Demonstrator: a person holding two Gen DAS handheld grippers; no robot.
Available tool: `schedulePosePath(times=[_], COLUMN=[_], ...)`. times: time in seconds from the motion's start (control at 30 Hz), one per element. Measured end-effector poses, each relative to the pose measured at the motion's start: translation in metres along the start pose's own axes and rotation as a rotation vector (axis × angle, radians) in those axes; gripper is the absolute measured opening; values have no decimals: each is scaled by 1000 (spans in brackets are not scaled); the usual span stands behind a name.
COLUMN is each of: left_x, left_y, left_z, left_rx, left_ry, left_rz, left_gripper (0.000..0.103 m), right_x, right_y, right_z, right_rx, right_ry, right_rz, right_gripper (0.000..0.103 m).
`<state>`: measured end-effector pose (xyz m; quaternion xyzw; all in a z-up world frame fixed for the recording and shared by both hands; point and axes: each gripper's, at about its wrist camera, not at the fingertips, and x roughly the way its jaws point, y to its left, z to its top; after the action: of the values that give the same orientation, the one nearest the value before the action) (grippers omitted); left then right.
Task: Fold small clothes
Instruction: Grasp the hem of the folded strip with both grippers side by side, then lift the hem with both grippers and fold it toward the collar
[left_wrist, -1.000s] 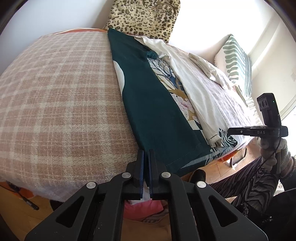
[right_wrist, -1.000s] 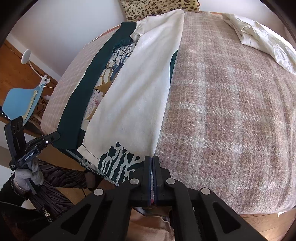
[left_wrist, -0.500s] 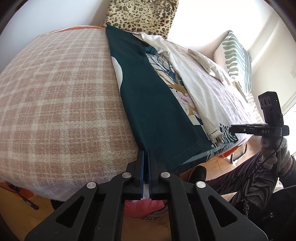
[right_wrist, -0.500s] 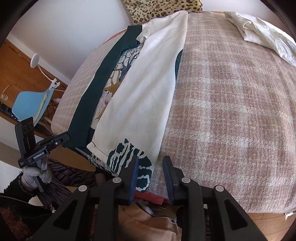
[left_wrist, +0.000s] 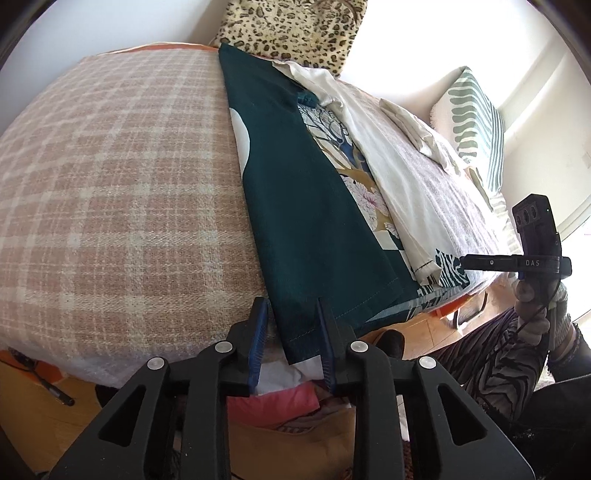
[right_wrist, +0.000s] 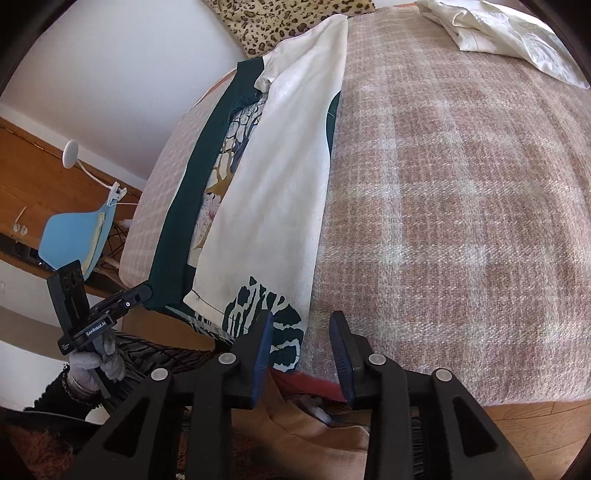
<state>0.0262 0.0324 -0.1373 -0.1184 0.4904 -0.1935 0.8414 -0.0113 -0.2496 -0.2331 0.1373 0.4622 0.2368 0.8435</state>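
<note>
- The bed (left_wrist: 110, 192), under a pink plaid blanket, carries the work; a leopard-print cushion (left_wrist: 291, 26) sits at its head and a crumpled cream garment (right_wrist: 509, 33) lies well apart on the far side.
- The task's green printed garment (left_wrist: 306, 221) lies lengthwise across the bed, both long sides turned in over the printed middle: a dark green panel on my left, a cream reverse-side panel (right_wrist: 273, 192) on my right. Its hem hangs just over the near edge.
- My left tool (left_wrist: 291, 332) has just been opening; its jaws are partly apart, with the green hem corner hanging between them. One pad seems to brush the cloth, but I see no grip.
- My right tool (right_wrist: 301, 345) has likewise just been opening, somewhat wider; the patterned hem corner sits beside its left finger, nothing held.
- Judgement: the lengthwise fold is laid and released. The next move, I judge, calls for re-gripping both hem corners and carrying them toward the collar.
</note>
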Motion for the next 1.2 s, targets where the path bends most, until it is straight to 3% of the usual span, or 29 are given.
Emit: schedulePosePath(times=[0.1, 0.17, 0.2, 0.27, 0.4, 0.73, 0.97, 1.2], left_x=[2, 3, 6, 5, -6, -12, -15, 7], left_y=[-2, -1, 0, 1, 2, -7, -6, 6], left_z=[1, 2, 2, 1, 4, 31, 79, 125], left_rx=[16, 11, 5, 5, -12, 7, 22, 28], left_ry=[-8, -6, 9, 1, -29, -82, -165, -182], left_rz=[-8, -19, -29, -29, -48, -89, -89, -48], left_gripper=[24, 14, 0, 0, 1, 1, 1, 1], right_x=[3, 7, 10, 12, 7, -12, -27, -18], right_y=[8, 14, 16, 23, 22, 11, 16, 15], right_z=[-3, -5, -6, -8, -7, 18, 56, 112], right_rx=[-47, -77, -85, -120, -94, -10, -21, -1], right_ry=[-6, 13, 22, 13, 0, -71, -152, -209], right_rz=[-34, -38, -45, -89, -70, 70, 82, 74], right_gripper=[32, 12, 8, 1, 0, 0, 0, 0])
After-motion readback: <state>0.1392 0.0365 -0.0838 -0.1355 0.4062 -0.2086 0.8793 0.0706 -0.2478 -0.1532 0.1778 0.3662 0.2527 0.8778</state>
